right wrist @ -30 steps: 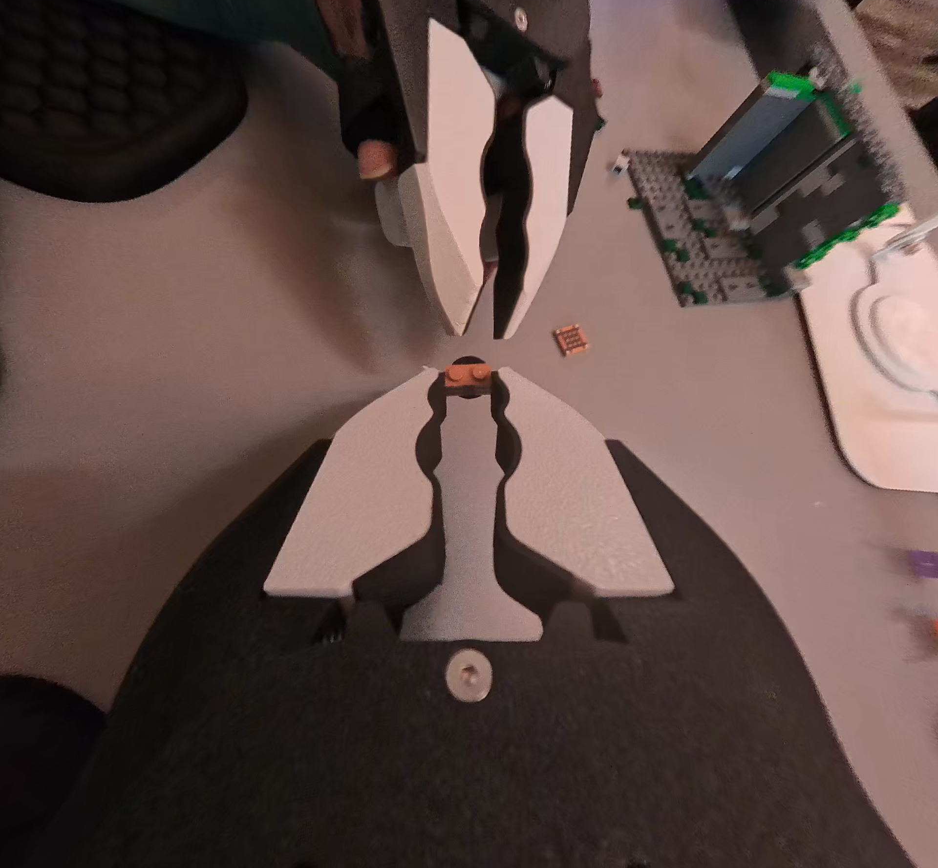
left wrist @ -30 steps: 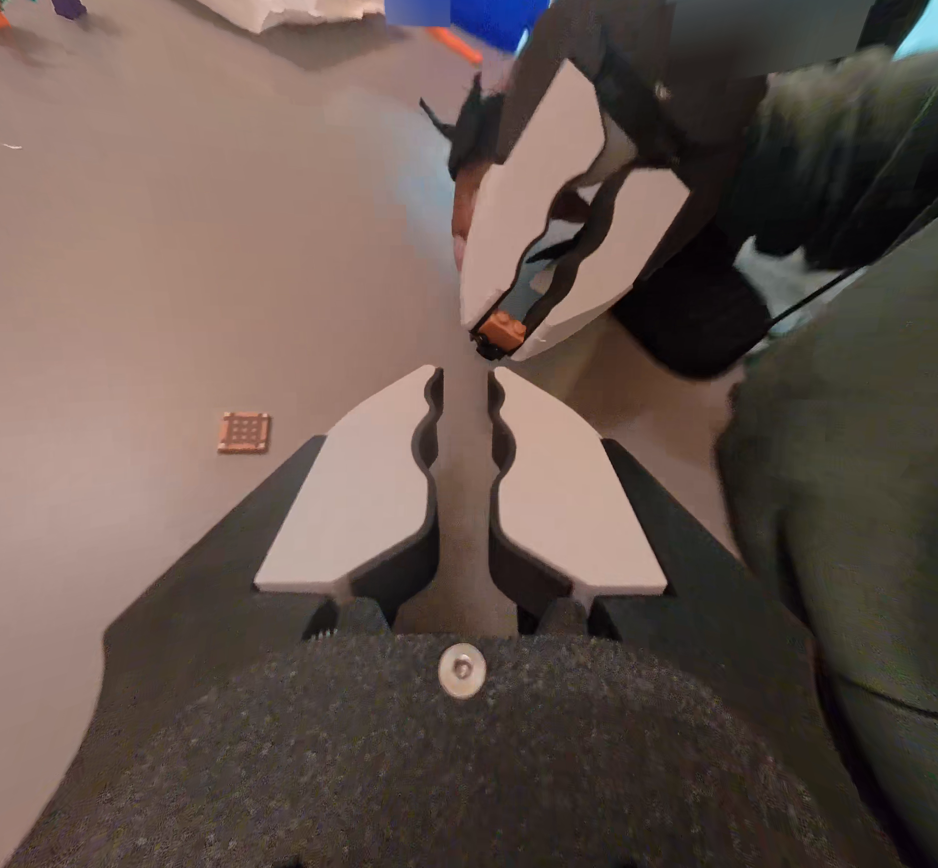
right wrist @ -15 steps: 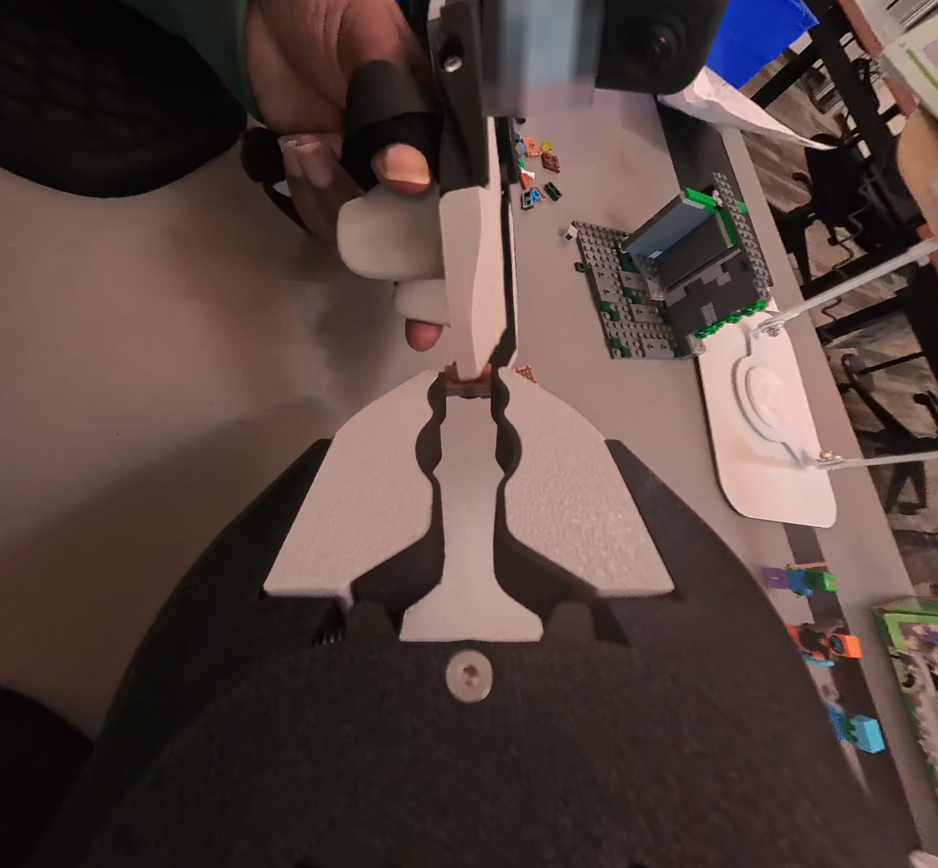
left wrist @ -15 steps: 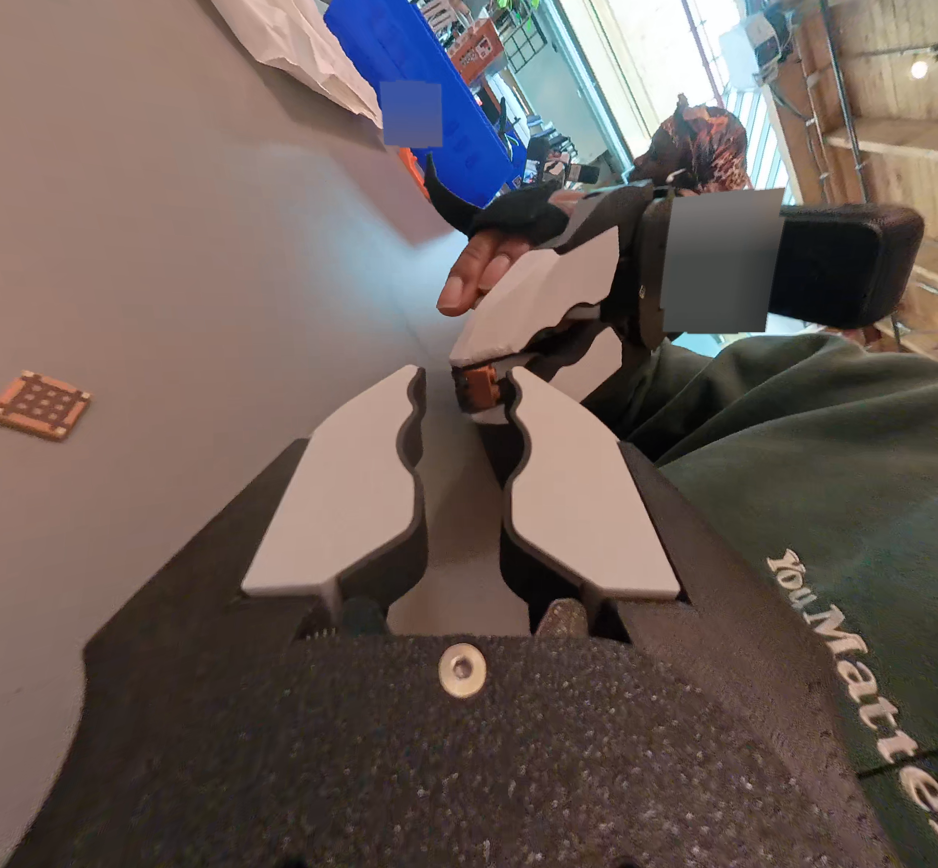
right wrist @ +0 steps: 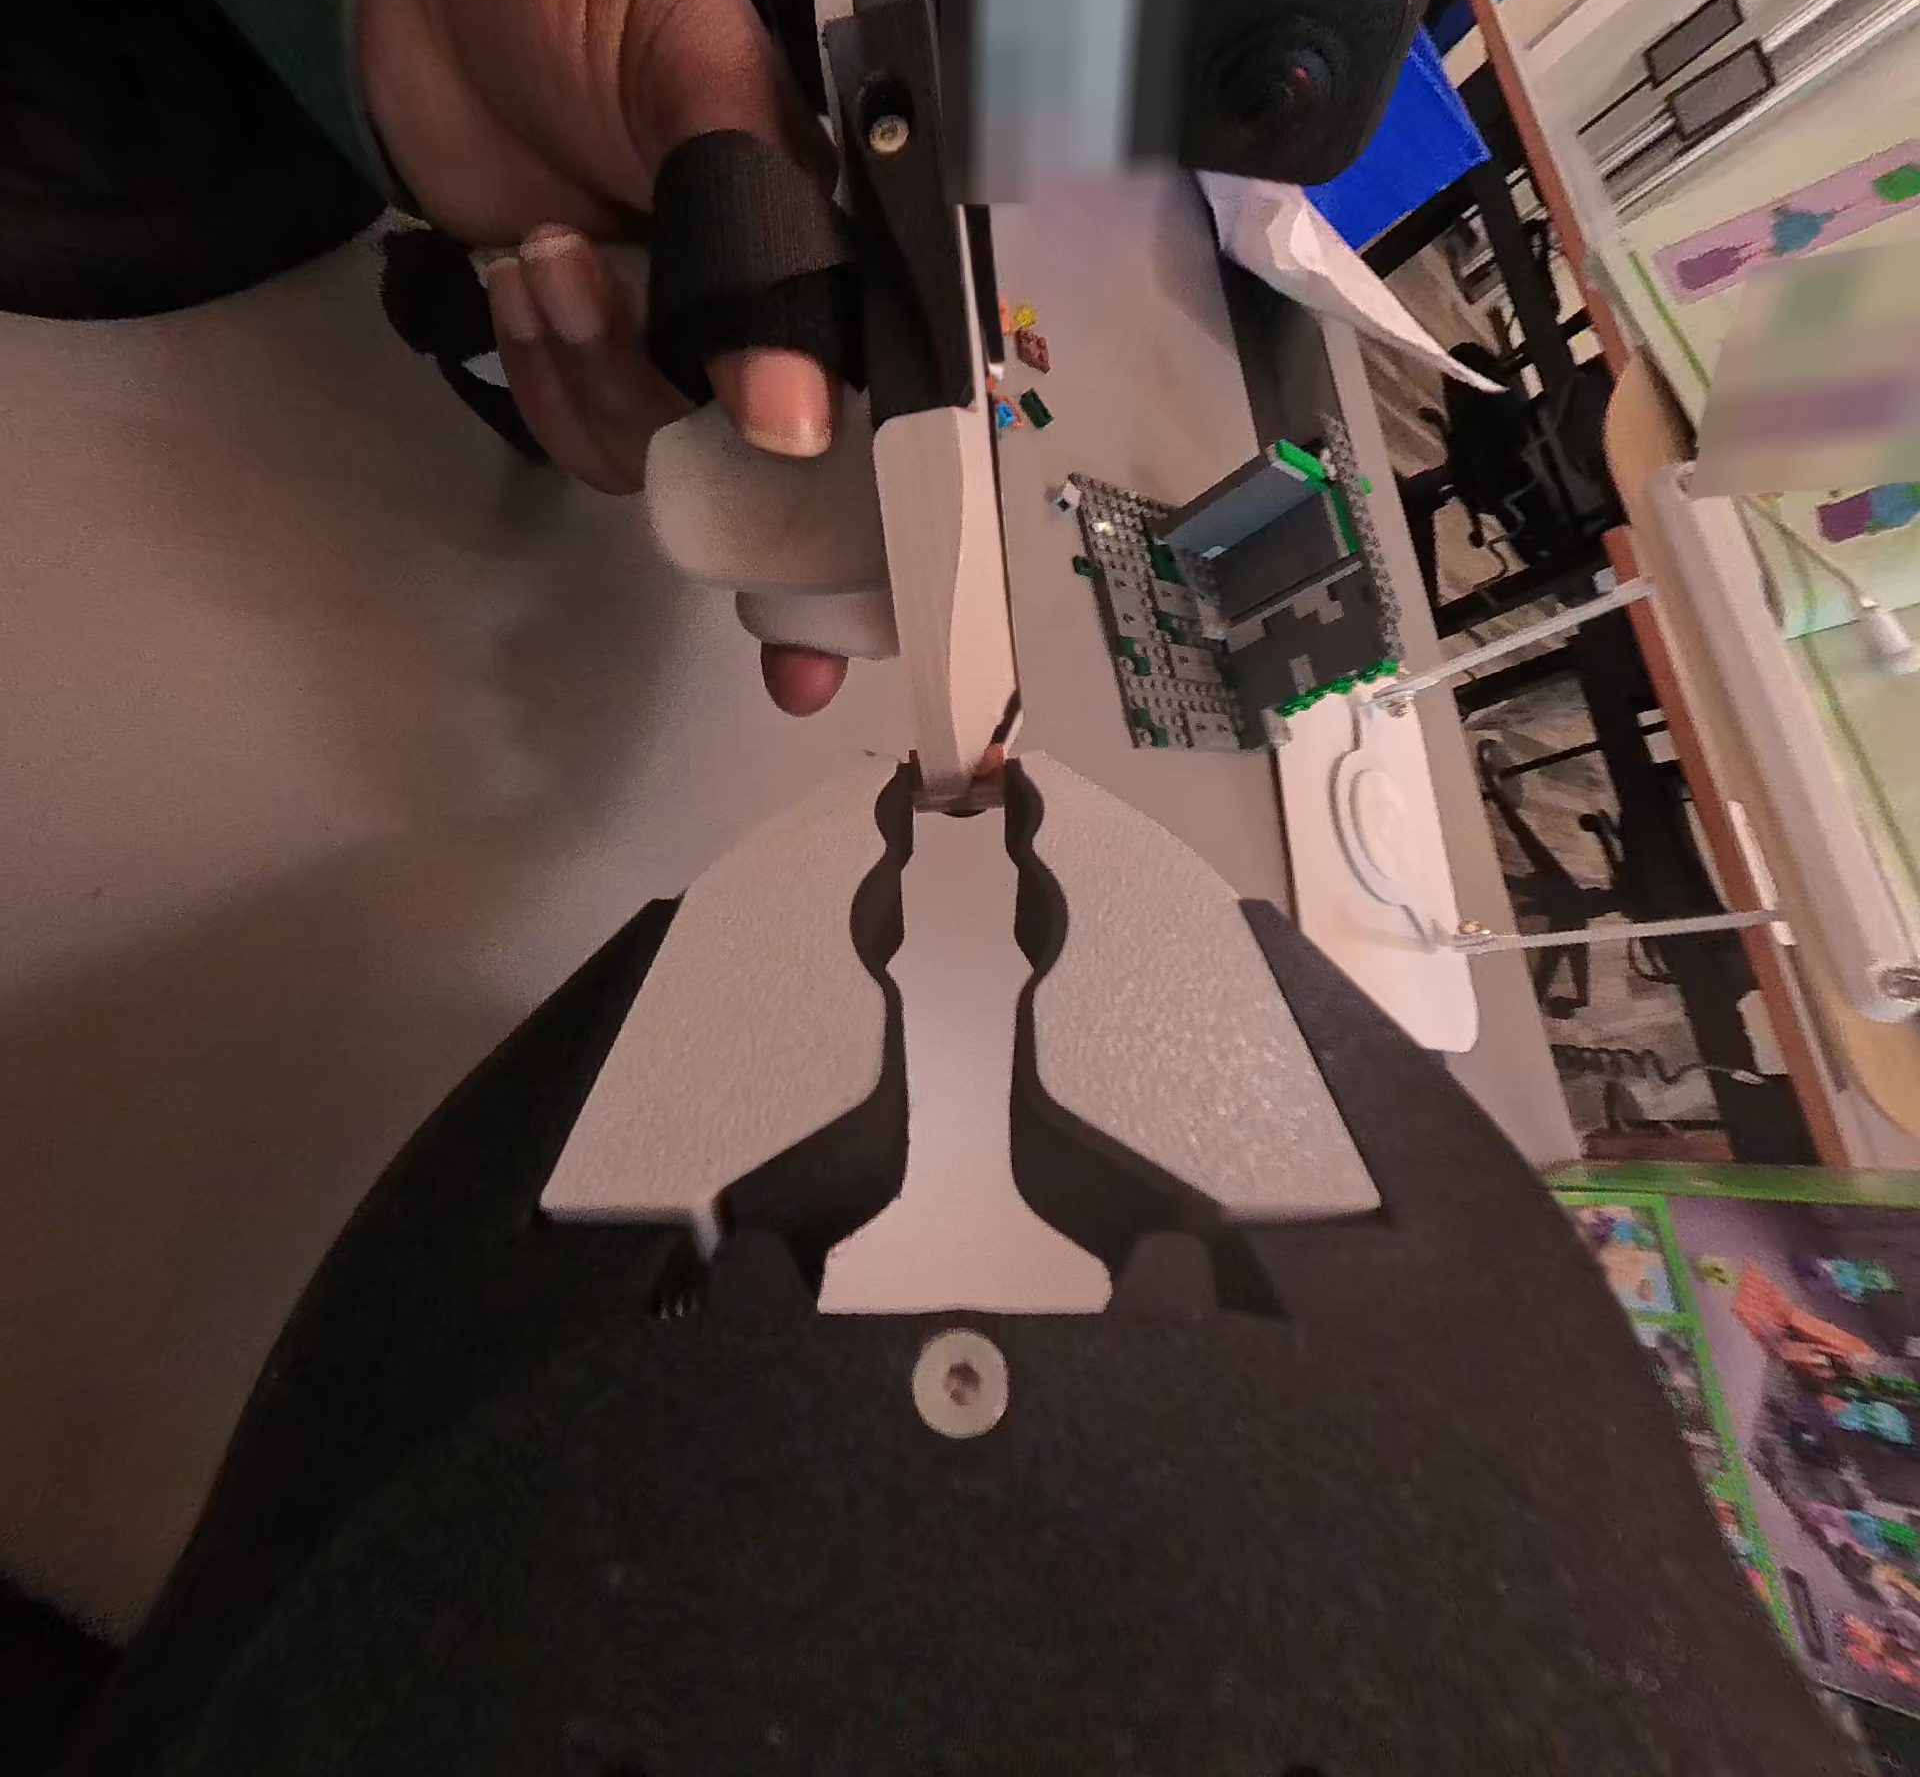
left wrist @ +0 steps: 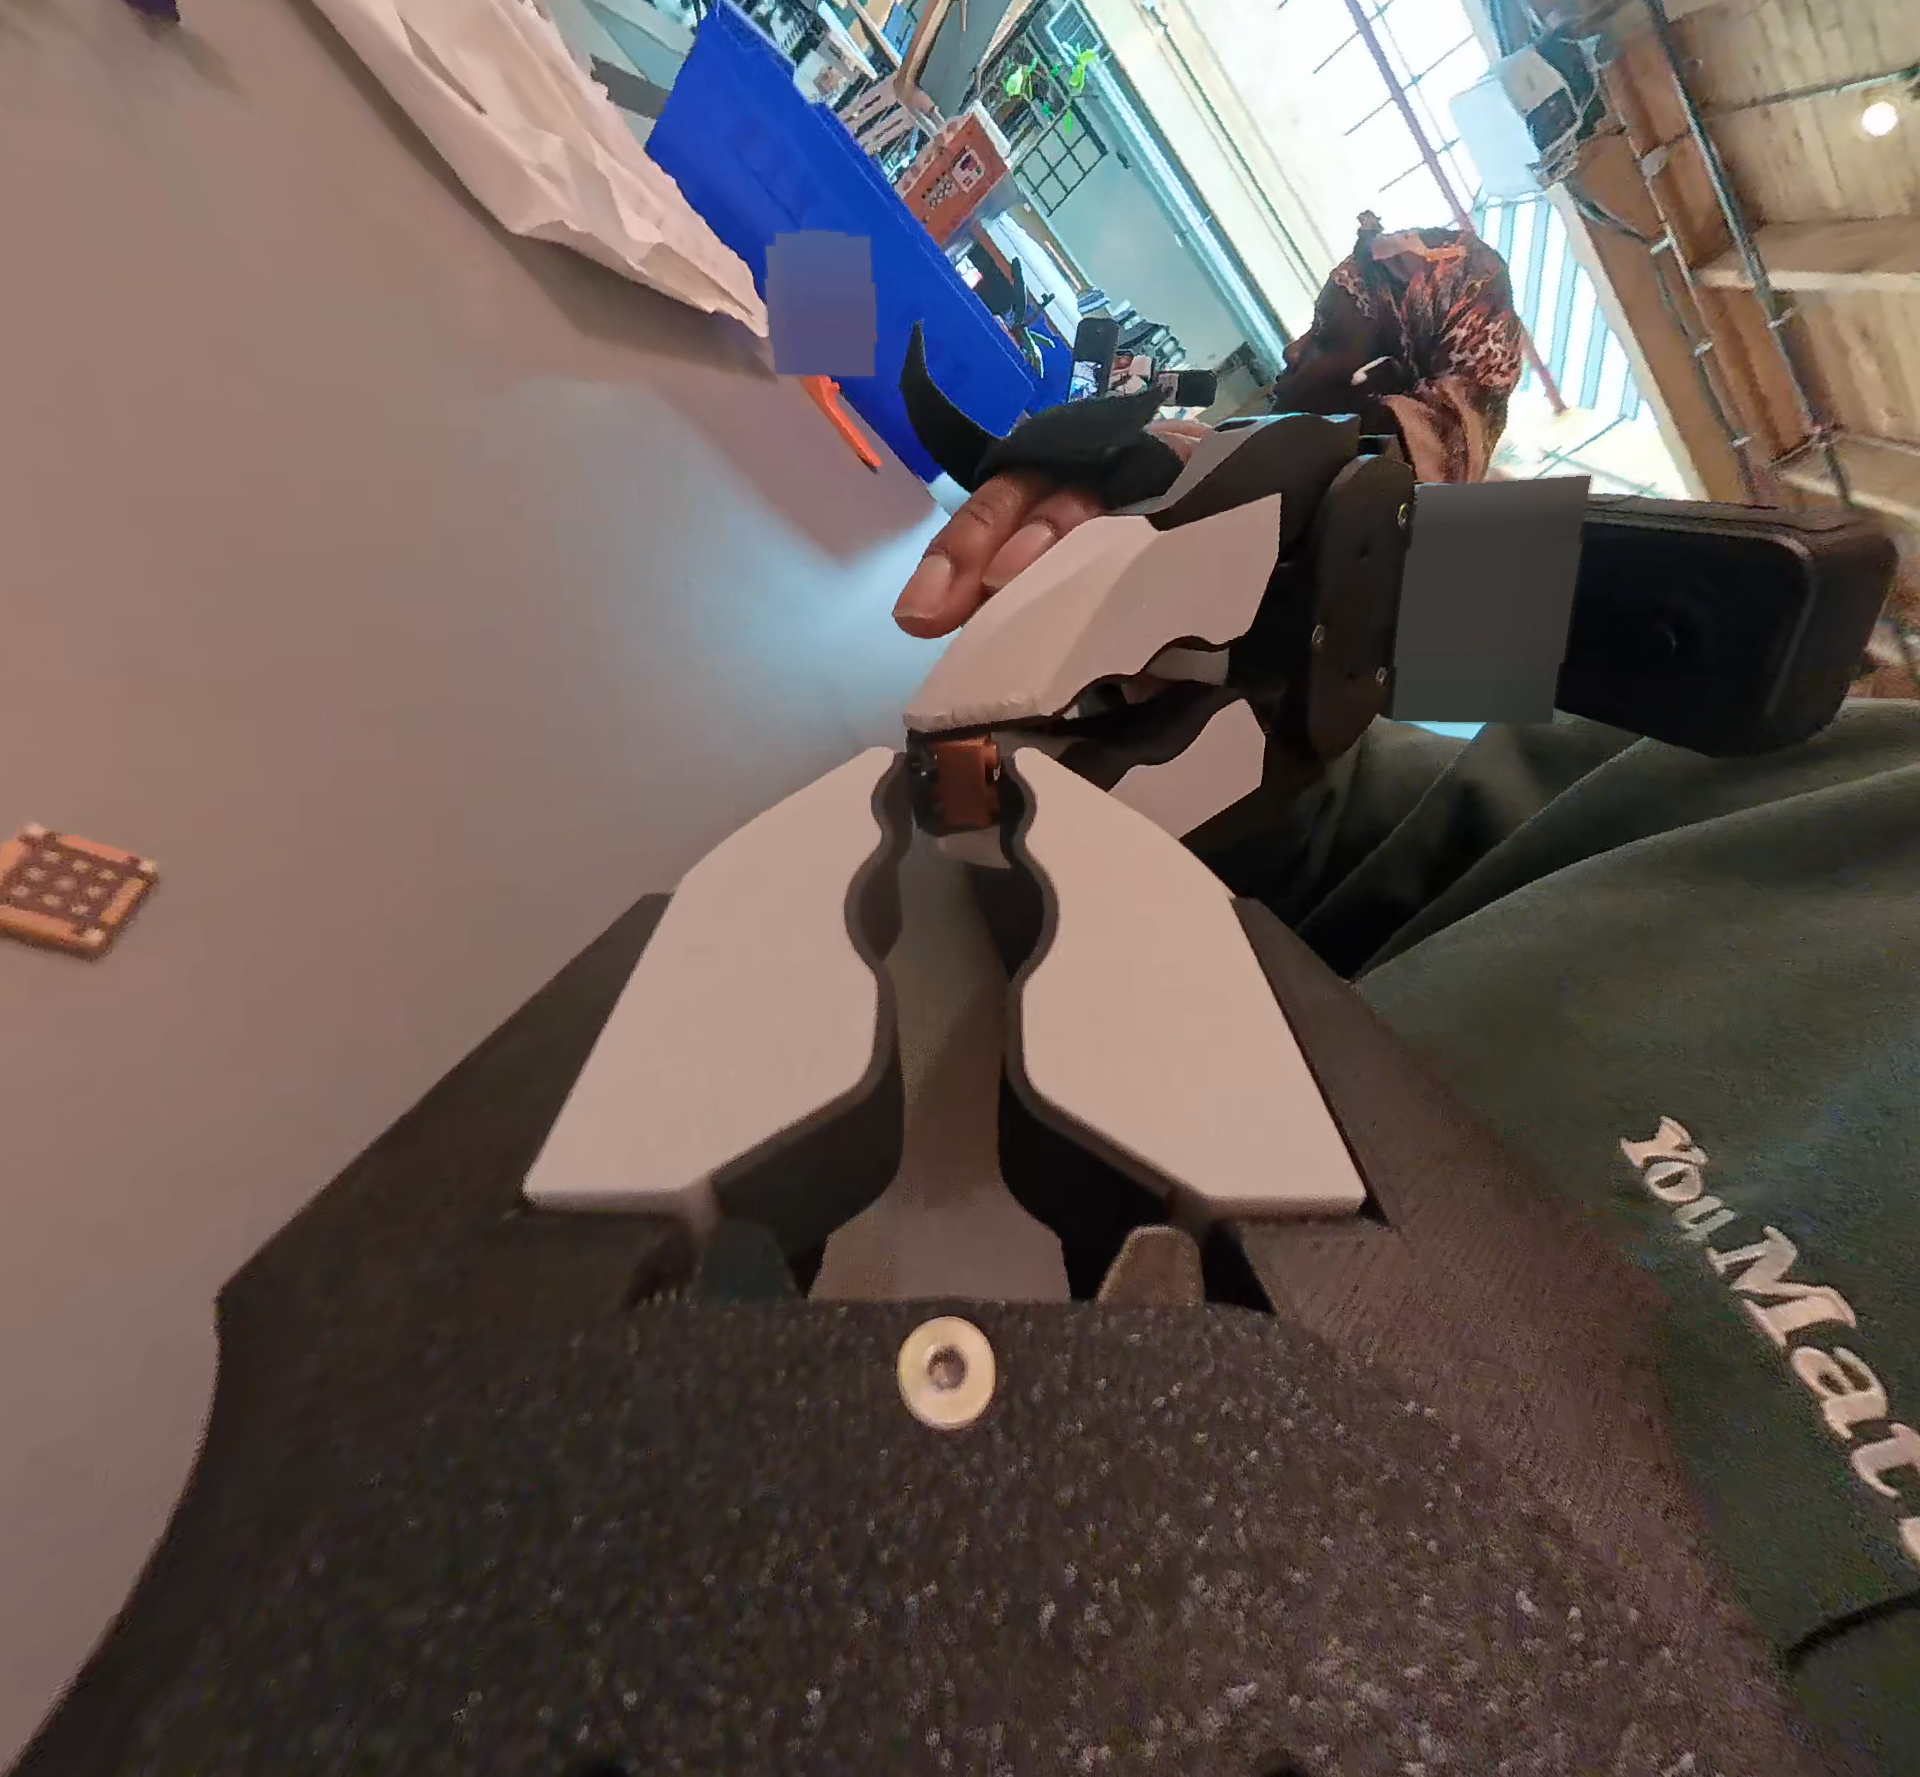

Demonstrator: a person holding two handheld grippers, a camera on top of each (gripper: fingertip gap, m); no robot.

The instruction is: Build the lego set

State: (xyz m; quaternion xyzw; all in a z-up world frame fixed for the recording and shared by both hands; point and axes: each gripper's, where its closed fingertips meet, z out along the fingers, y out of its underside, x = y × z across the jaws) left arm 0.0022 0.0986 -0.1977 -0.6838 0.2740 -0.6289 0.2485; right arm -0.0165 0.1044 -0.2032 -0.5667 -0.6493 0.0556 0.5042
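Nearest in both views, the left gripper [left wrist: 951,782] and the right gripper [right wrist: 958,782] meet tip to tip above the grey table [left wrist: 343,584], both apparently pinching the same small brown brick [left wrist: 961,782], so the hand-over, I judge, goes best if one keeps its squeeze until the other's hold is square, then parts straight back. Just beyond lies a loose brown grid tile [left wrist: 68,891], and farther off the half-built grey and green model [right wrist: 1242,600] stands near the table's far edge beside a white stand base [right wrist: 1371,854], with bare tabletop between for the carry
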